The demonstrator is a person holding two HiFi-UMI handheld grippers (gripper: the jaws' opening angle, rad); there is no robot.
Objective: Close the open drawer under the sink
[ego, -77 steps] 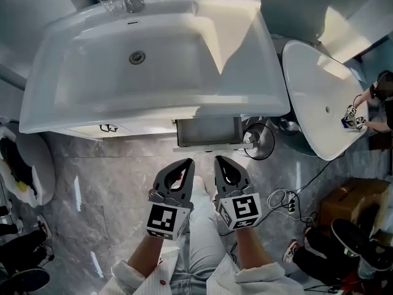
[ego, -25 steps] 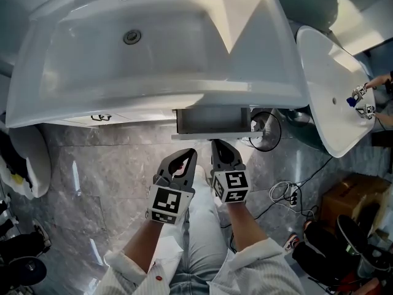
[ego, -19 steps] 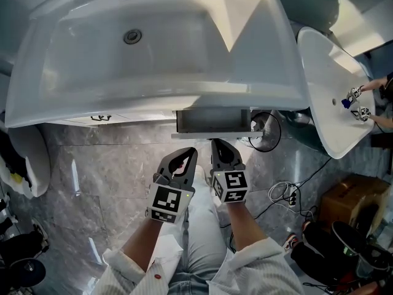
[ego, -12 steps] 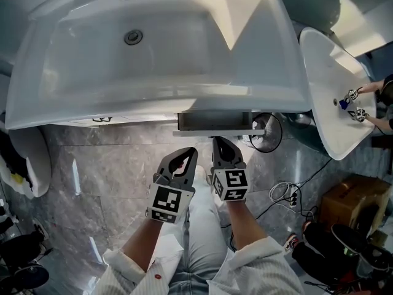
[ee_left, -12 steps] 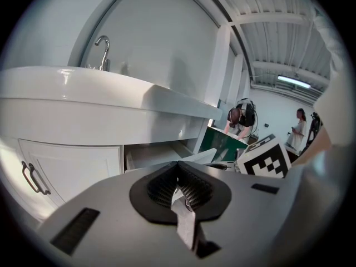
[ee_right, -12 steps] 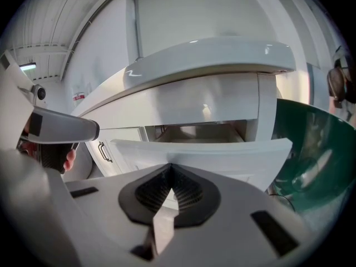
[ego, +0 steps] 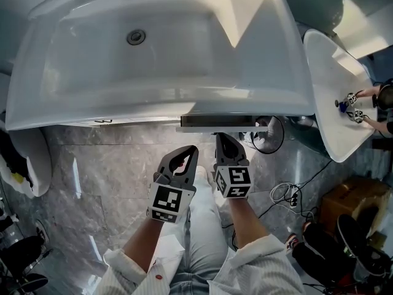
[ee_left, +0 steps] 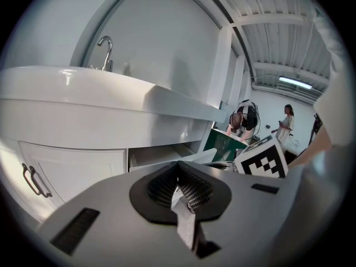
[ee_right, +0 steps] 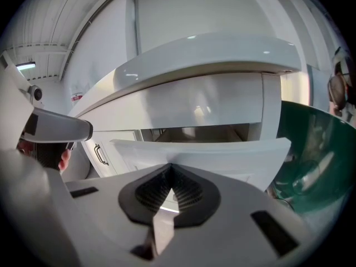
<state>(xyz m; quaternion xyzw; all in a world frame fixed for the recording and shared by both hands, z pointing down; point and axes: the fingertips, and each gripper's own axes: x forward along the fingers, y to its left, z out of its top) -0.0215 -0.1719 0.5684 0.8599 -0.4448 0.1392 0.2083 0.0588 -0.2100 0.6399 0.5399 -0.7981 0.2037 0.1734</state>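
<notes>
The white drawer under the big white sink shows only as a thin strip past the sink's edge. My right gripper is shut, its tips against the drawer's white front; a gap above that front still shows the drawer's inside. My left gripper is shut too, with nothing in it, hanging a little back from the cabinet and left of the right one. From the left gripper view the drawer stands slightly out, beside a cabinet door.
A second white basin stands at the right, where another person's hands work with grippers. A small fan, cables and a cardboard box lie on the grey marble floor. A door handle is at the left.
The drawer has slid in under the sink, from well open to a thin strip. My right gripper has moved forward with its front. The left gripper has barely moved.
</notes>
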